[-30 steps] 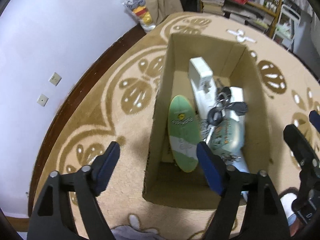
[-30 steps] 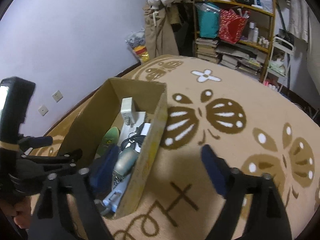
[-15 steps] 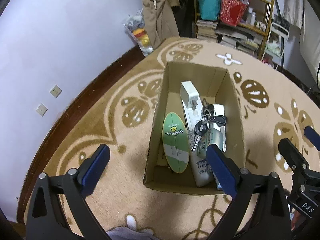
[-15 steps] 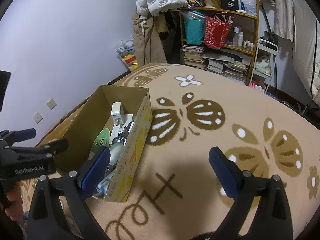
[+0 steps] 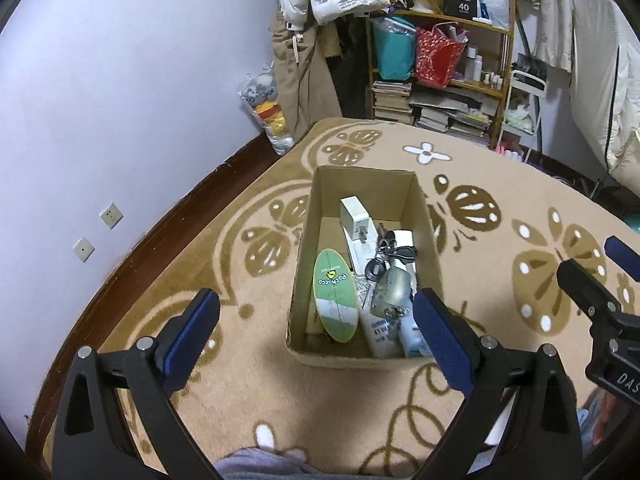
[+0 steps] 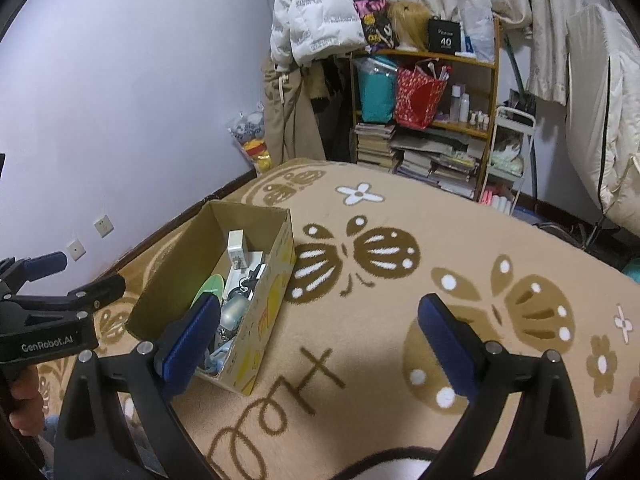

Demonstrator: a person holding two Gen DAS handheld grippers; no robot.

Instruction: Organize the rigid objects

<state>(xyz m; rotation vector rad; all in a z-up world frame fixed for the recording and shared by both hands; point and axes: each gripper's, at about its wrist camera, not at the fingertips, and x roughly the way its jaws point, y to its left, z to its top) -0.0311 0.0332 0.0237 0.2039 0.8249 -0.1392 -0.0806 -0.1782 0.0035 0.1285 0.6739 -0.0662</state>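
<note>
An open brown cardboard box [image 5: 362, 184] stood on the beige carpet with brown butterfly patterns [image 5: 240, 360], and the rigid objects lay inside it. On the left side of the box lay a green and white oval board with a yellow logo [image 5: 334, 294]. Beside it, toward the far end, a white rectangular charger block [image 5: 354, 216] leaned upright. A bunch of dark keys [image 5: 390, 250] rested on top of a silver-grey metal tin [image 5: 392, 291], and a white tube with blue letters [image 5: 379, 334] lay at the near end, touching the near wall.

The left gripper [image 5: 316, 330] hung above the near end of the box with its blue-padded fingers [image 5: 194, 330] spread wide, and it held nothing. The right gripper [image 6: 320, 338] hung over the carpet just to the right of the box, also wide apart and empty; its left pad stood in front of the near end of the box.

In the background a wooden shelf with books and bags [image 5: 436, 80] stood near the lilac wall [image 5: 120, 80].
</note>
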